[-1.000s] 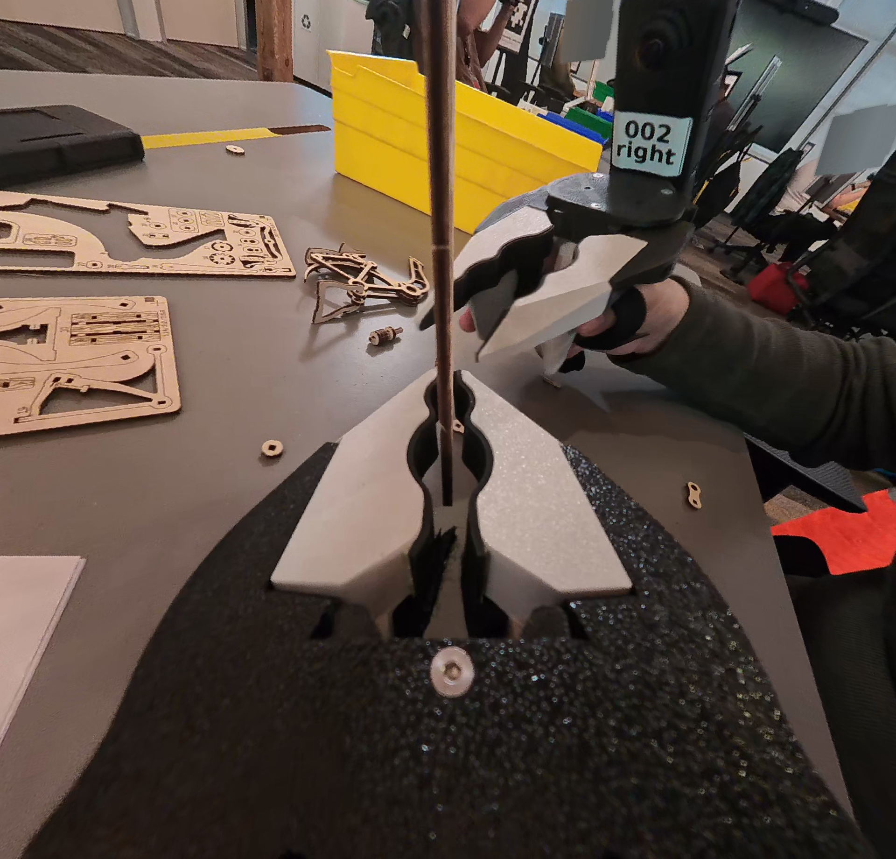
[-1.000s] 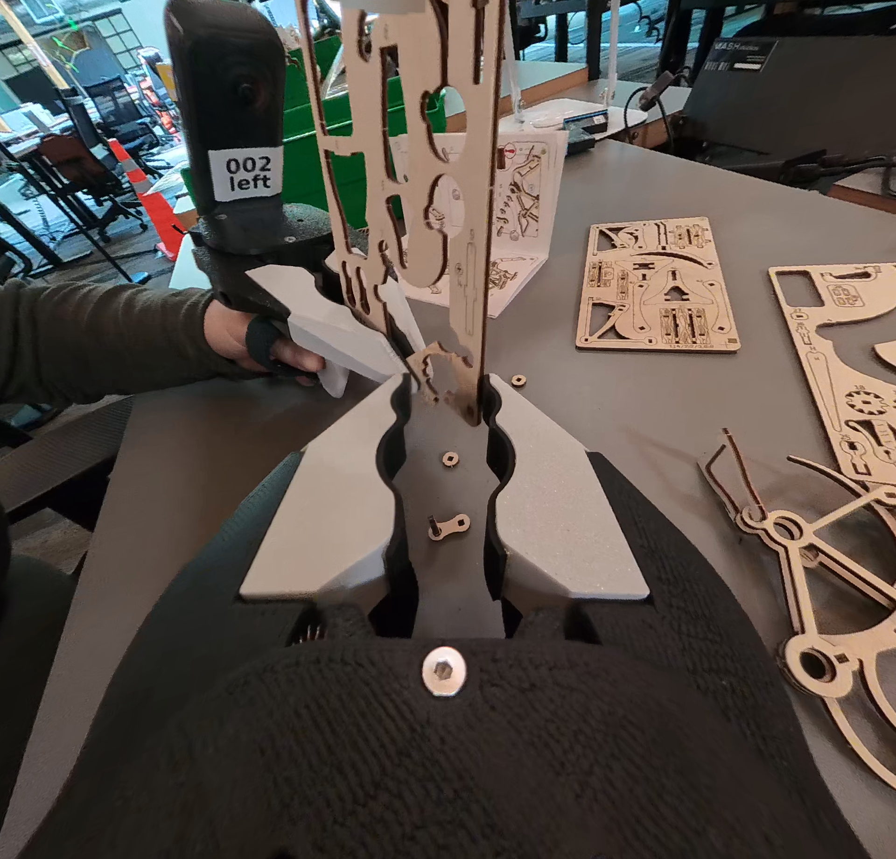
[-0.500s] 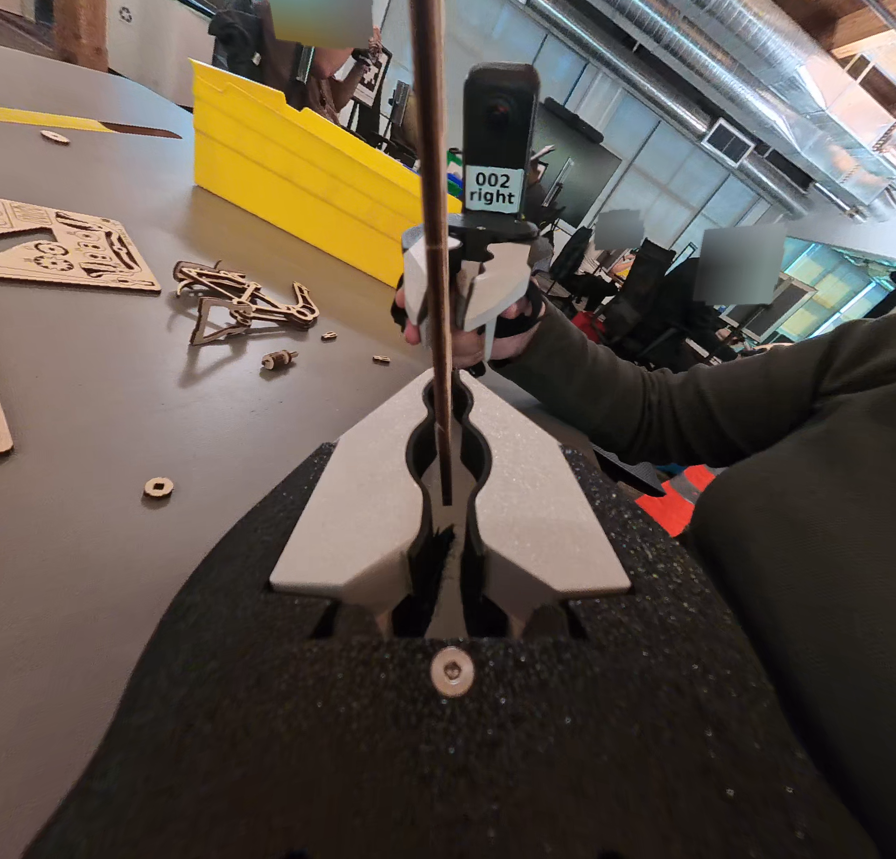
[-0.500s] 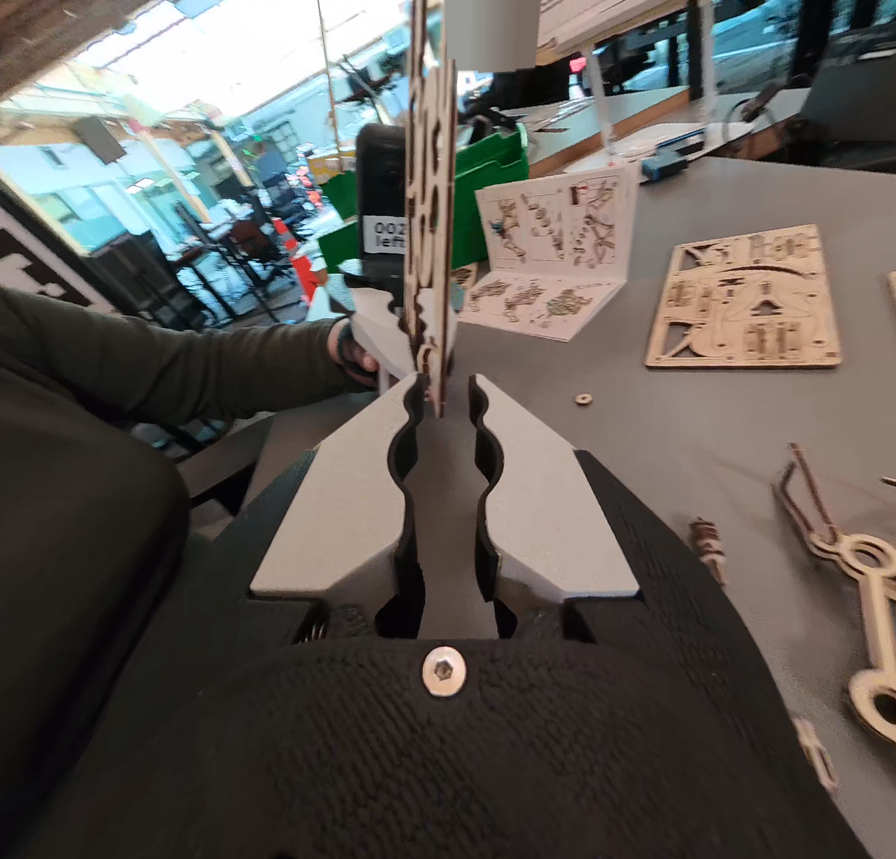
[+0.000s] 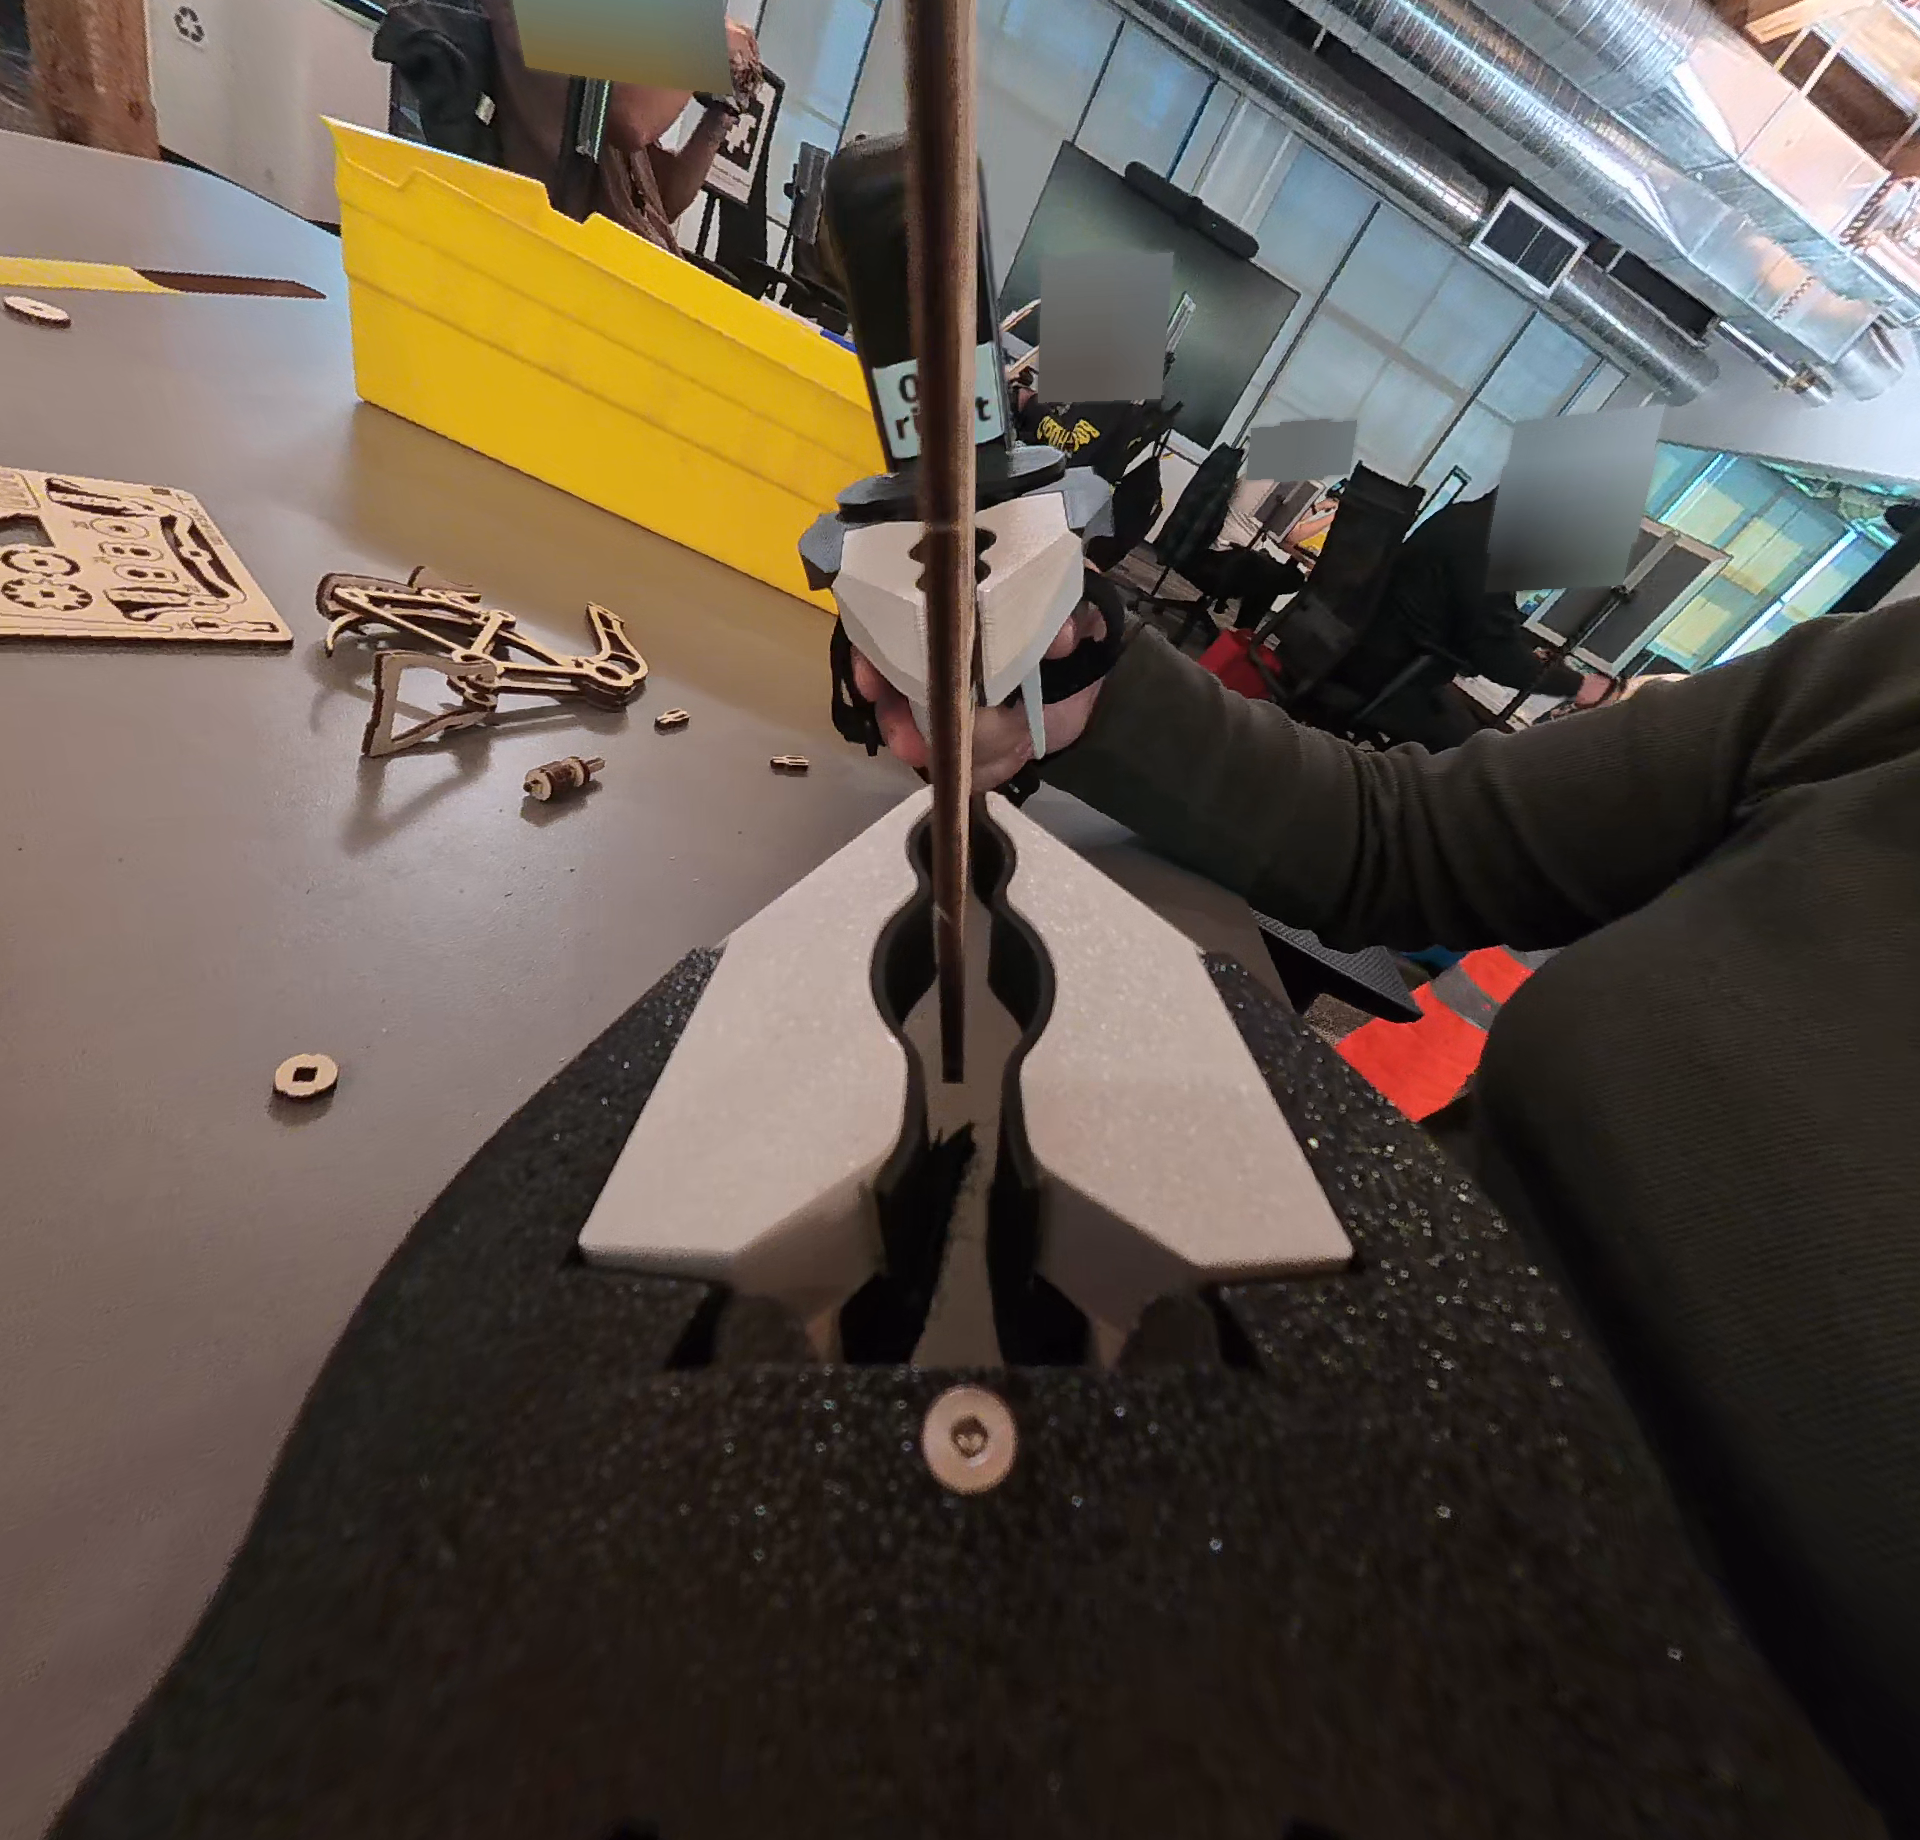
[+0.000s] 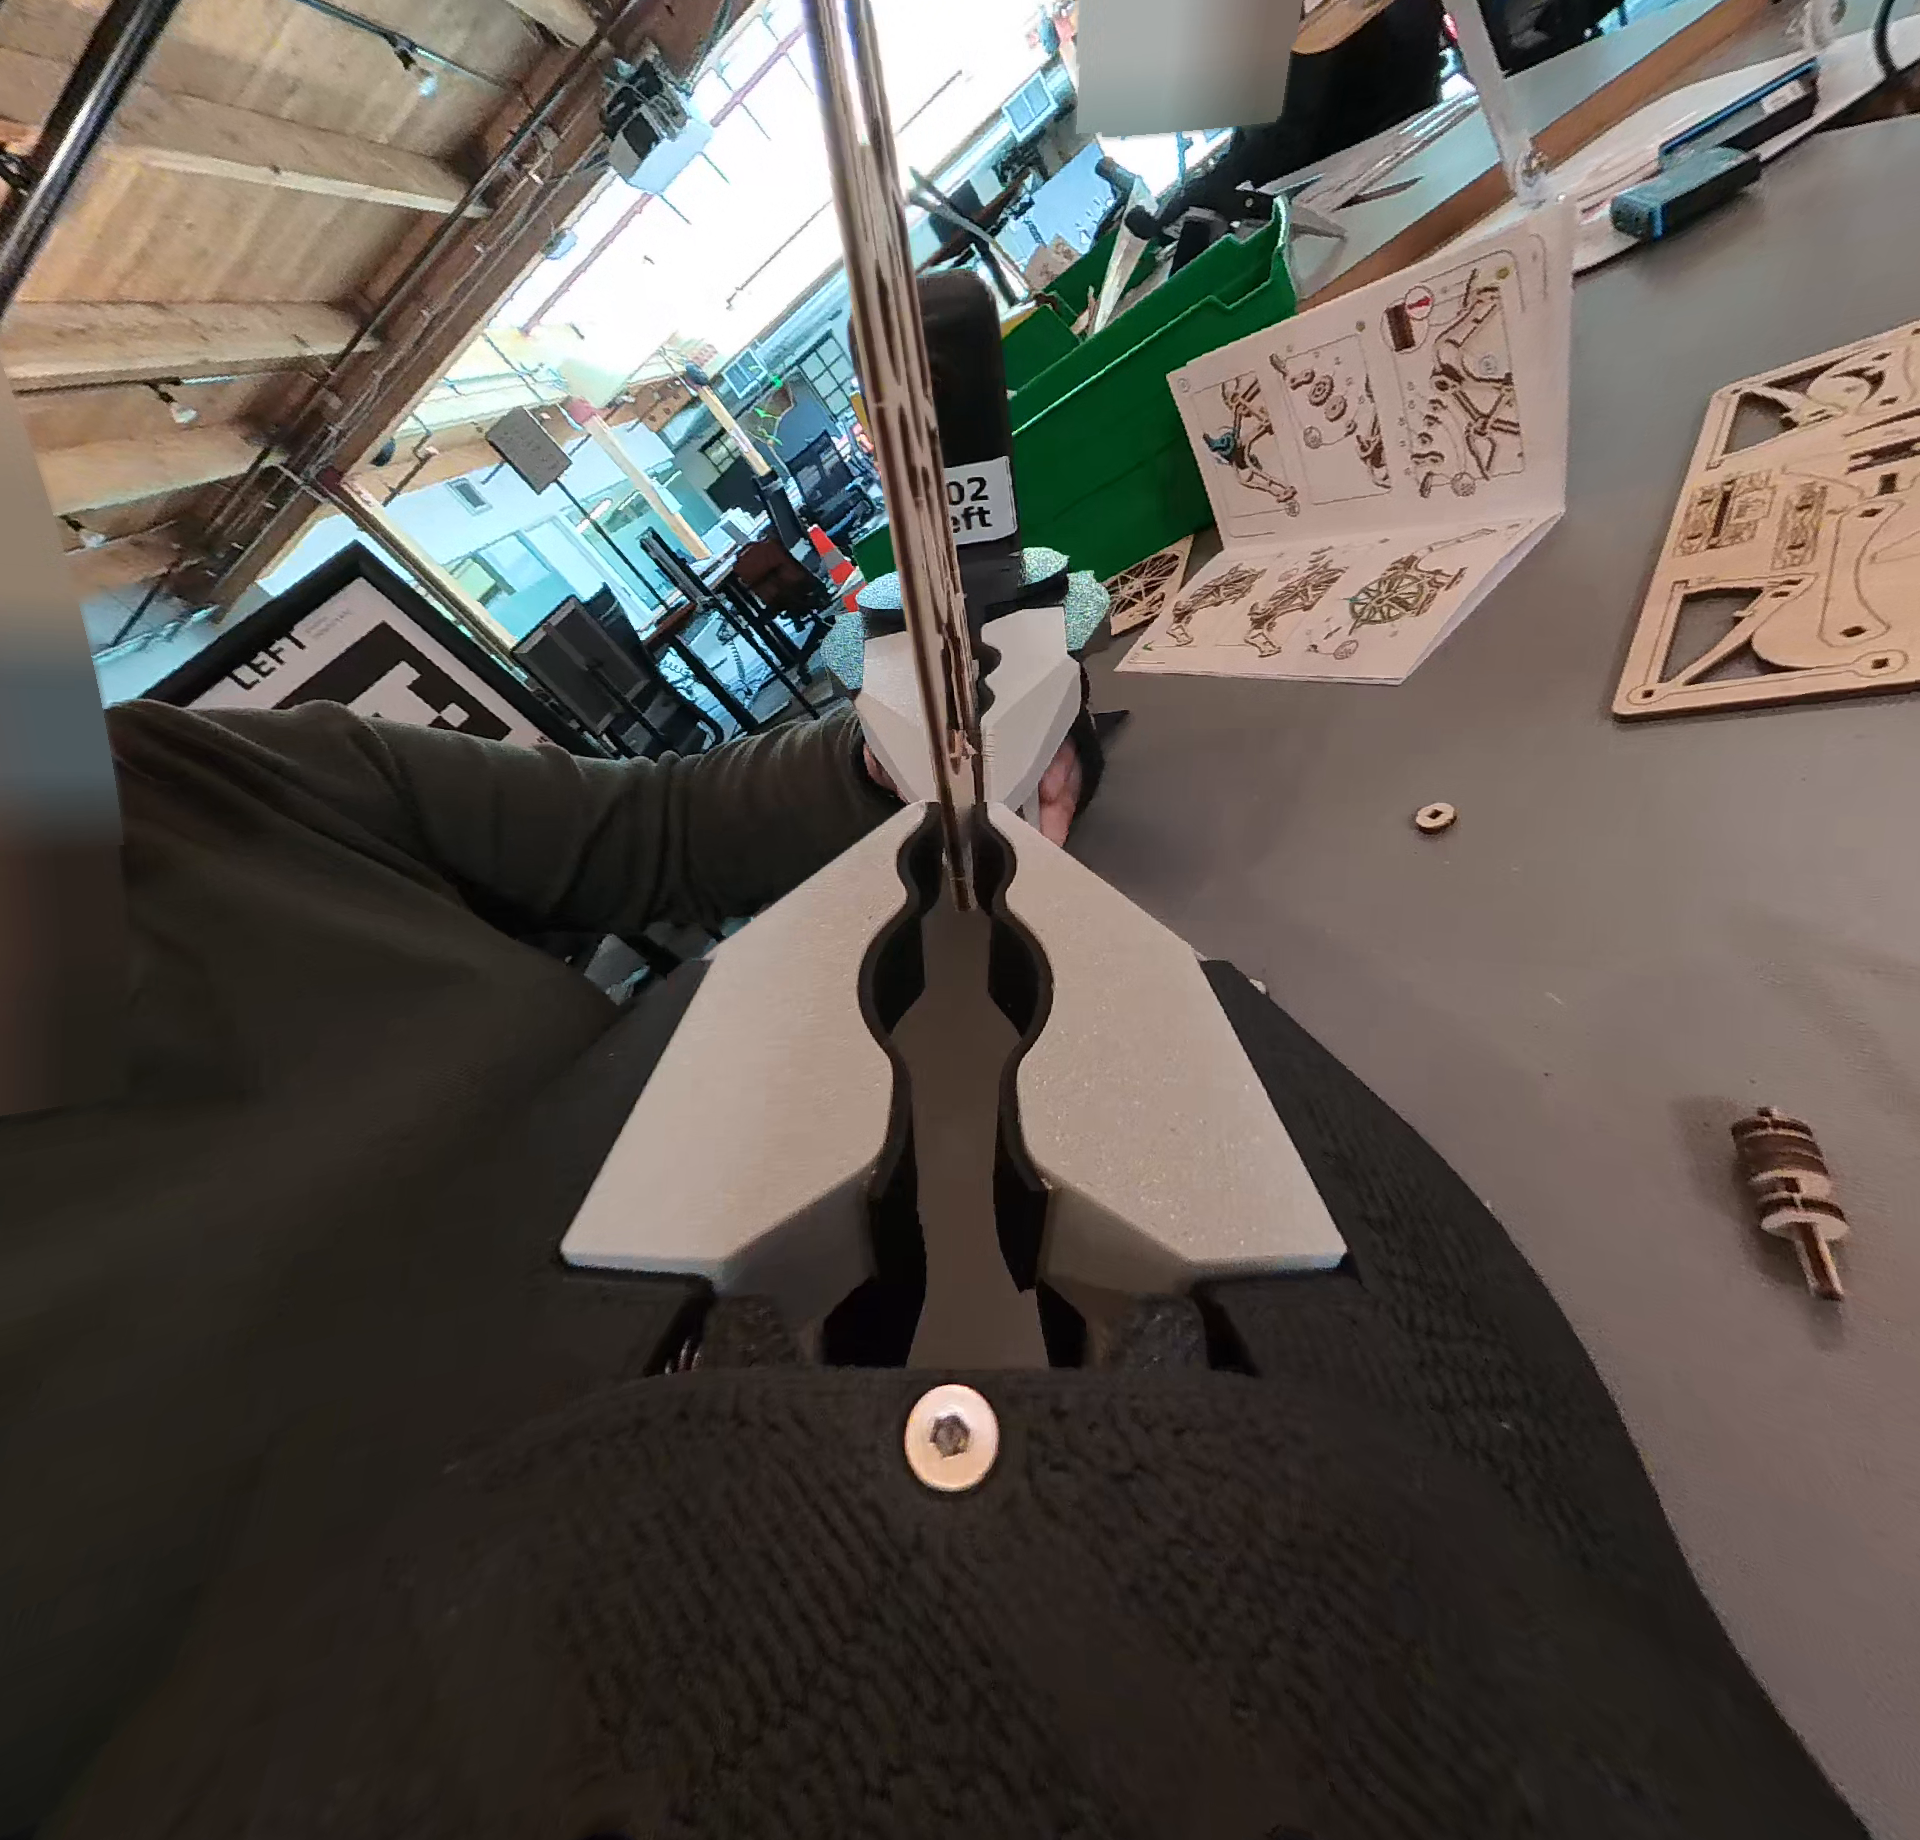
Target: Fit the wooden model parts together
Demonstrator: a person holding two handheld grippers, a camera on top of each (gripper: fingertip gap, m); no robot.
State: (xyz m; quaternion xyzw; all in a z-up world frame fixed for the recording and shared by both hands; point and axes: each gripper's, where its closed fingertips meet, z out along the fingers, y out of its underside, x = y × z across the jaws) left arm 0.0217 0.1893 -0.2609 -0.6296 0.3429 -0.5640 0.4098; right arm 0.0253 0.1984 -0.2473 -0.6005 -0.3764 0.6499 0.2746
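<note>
Swung round to face each other just now — left gripper (image 5: 951, 855) and right gripper (image 6: 961, 850), both pinching one thin wood sheet (image 5: 940, 440) held upright (edge-on) above the table (image 5: 208, 907). Looks ready for snapping a part loose — nothing fitted yet.

Right gripper (image 6: 961, 855): fingertips closed on a thin wooden sheet (image 6: 914, 502), seen edge-on, upright.
Left gripper (image 6: 961, 710): just beyond the sheet, facing it.
Booklet (image 6: 1382, 502): right of sheet, open.
Spool (image 6: 1789, 1196): lower right on the table (image 6: 1558, 959).
</note>
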